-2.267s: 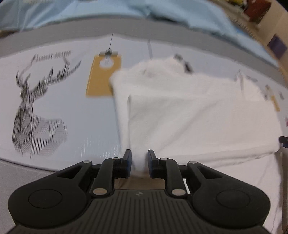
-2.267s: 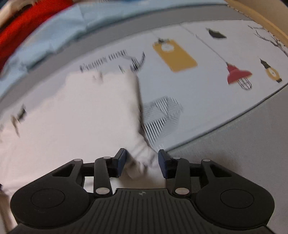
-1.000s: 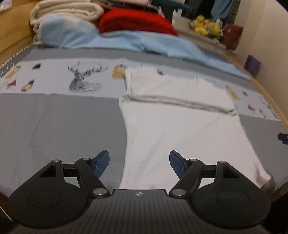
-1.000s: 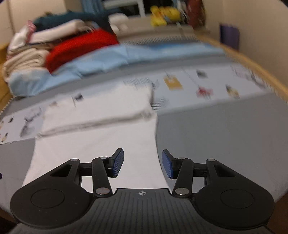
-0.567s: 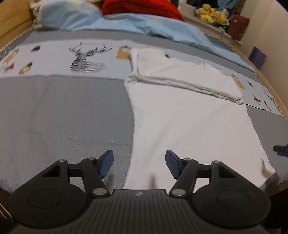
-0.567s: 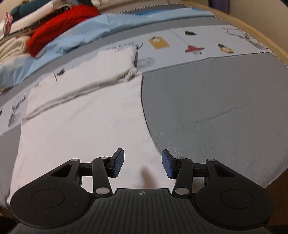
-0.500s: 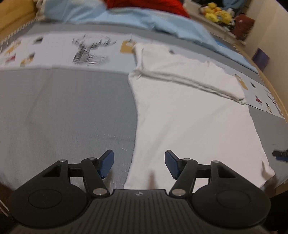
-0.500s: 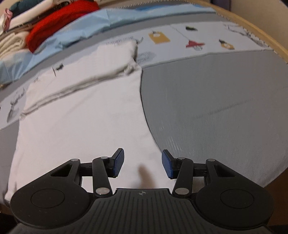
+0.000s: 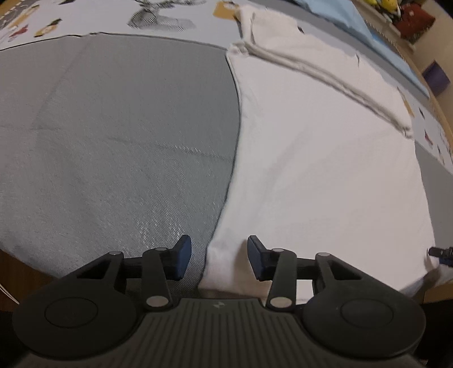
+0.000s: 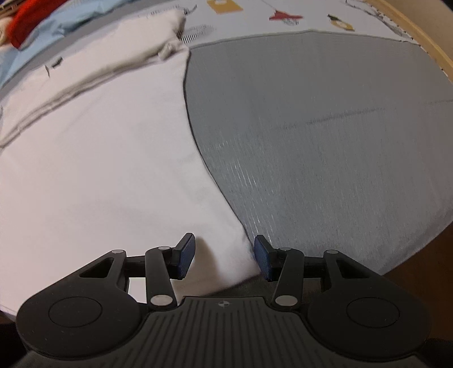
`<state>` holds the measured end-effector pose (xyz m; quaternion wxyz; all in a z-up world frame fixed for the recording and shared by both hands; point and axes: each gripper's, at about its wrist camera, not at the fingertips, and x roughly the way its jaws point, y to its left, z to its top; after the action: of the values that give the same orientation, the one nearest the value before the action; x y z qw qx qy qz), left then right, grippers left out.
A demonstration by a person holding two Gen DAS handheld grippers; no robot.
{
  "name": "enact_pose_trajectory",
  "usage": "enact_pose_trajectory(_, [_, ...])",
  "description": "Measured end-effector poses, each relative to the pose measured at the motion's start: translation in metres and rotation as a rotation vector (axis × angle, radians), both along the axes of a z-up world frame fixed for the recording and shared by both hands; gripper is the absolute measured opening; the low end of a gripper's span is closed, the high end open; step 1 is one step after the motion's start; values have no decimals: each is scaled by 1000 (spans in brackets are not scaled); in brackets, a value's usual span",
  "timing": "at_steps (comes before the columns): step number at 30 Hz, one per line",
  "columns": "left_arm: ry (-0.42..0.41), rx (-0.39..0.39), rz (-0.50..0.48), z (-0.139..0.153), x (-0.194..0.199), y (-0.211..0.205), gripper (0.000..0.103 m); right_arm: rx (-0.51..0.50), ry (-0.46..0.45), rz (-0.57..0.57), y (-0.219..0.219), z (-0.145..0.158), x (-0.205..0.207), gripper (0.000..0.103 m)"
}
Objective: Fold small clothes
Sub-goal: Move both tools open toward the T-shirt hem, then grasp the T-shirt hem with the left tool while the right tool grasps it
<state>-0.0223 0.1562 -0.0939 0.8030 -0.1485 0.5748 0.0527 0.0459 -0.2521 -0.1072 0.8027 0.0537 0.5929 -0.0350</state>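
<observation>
A white garment [image 9: 317, 147] lies flat on the grey bedspread [image 9: 113, 136], its far end folded over into a thick band [image 9: 311, 62]. My left gripper [image 9: 219, 259] is open, low over the garment's near left corner, which lies between the jaws. My right gripper [image 10: 223, 256] is open over the near right corner of the same garment [image 10: 99, 158], which lies between its jaws. The tip of the right gripper shows at the right edge of the left wrist view [image 9: 441, 252].
The bedspread has a pale printed strip with a deer drawing [image 9: 158, 17] and a yellow tag [image 10: 223, 5] beyond the garment. A light blue blanket [image 10: 70, 22] and a red cloth [image 10: 31, 17] lie further back. The bed's front edge is just below both grippers.
Both grippers let go of the folded far end, opened, drew back to the near edge and dropped low over the garment's near corners.
</observation>
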Motion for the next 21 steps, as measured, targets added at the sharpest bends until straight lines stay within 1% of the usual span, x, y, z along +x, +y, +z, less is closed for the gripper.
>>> enact_pose_trajectory(2, [24, 15, -27, -5, 1, -4, 45, -16, 23, 8, 1, -6, 0, 48])
enact_pose_trajectory(4, [23, 38, -49, -8, 1, -9, 41, -32, 29, 26, 4, -9, -1, 46])
enact_pose_trajectory(5, [21, 44, -60, -8, 1, -10, 28, -36, 30, 34, 5, -9, -2, 39])
enact_pose_trajectory(6, [21, 45, -67, -8, 1, -11, 11, -33, 31, 38, 6, -9, -2, 24])
enact_pose_trajectory(7, [21, 44, -70, -7, 0, -11, 7, -26, 30, 39, 6, -8, -2, 13])
enact_pose_trajectory(8, [16, 39, -69, -6, -1, -11, 6, -4, 25, 37, 5, -7, -2, 10])
enact_pose_trajectory(9, [7, 38, -72, -3, -2, -11, 6, 12, 13, 32, 5, -4, -3, 10])
enact_pose_trajectory(11, [-18, 29, -77, 4, -6, -10, 6, 17, -16, 38, 5, 3, -6, 10])
enact_pose_trajectory(13, [-22, 20, -76, 6, -8, -10, 6, 22, -28, 46, 6, 6, -9, 10])
enact_pose_trajectory(16, [15, 27, -79, -1, -4, -12, 7, 11, 6, 39, 5, -1, -8, 11])
enact_pose_trajectory(17, [26, 31, -79, -3, -3, -12, 9, 9, 19, 34, 4, -3, -7, 12])
enact_pose_trajectory(20, [35, 36, -73, -4, -1, -12, 10, -1, 33, 31, 6, -5, -4, 14])
enact_pose_trajectory(21, [36, 35, -72, -5, -1, -12, 10, -5, 34, 34, 7, -5, -4, 17])
